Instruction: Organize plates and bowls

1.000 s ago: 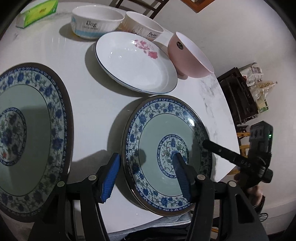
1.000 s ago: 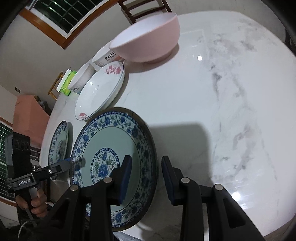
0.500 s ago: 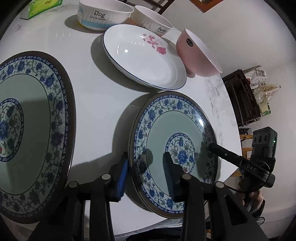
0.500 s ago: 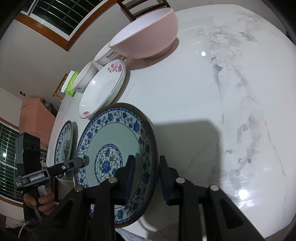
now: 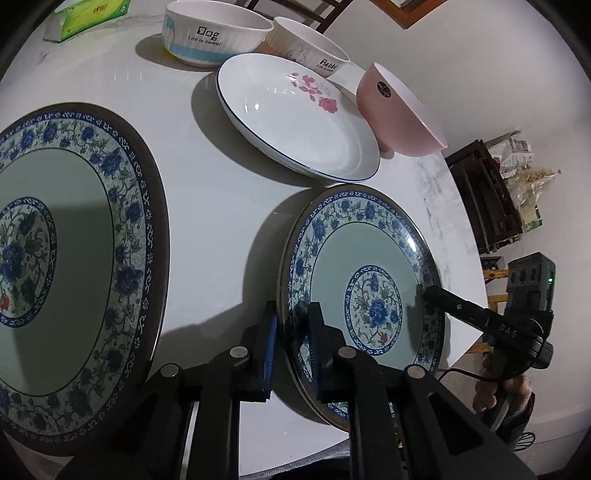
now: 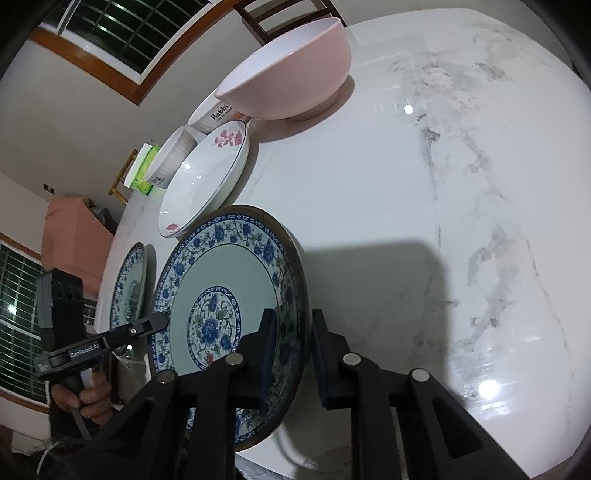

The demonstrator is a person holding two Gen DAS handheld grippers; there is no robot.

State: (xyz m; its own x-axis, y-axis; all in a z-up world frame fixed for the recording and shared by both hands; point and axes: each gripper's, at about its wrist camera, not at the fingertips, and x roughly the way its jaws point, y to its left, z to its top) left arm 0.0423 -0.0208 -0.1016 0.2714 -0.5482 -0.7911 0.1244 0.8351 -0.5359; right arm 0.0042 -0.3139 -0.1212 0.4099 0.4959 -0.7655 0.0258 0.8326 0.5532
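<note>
A blue-flowered plate [image 5: 369, 266] lies near the table's front edge, also in the right wrist view [image 6: 229, 295]. My left gripper [image 5: 293, 332] is shut on its left rim. My right gripper [image 6: 291, 343] is shut on its opposite rim. A second, matching plate [image 5: 74, 236] lies to the left, also seen from the right wrist [image 6: 129, 284]. Behind are a white rose plate [image 5: 295, 114], a pink bowl [image 5: 399, 114], a "Dog" bowl [image 5: 214, 37] and a "Rabbit" bowl [image 5: 310, 48].
A green tissue box [image 5: 88, 18] sits at the far left of the white marble table [image 6: 443, 203]. A chair back [image 6: 288, 18] stands behind the table. A dark rack [image 5: 487, 199] with bags stands to the right, off the table.
Both grippers have closed from open onto opposite rims of the right-hand blue-flowered plate. The left gripper has also moved in closer to the plate.
</note>
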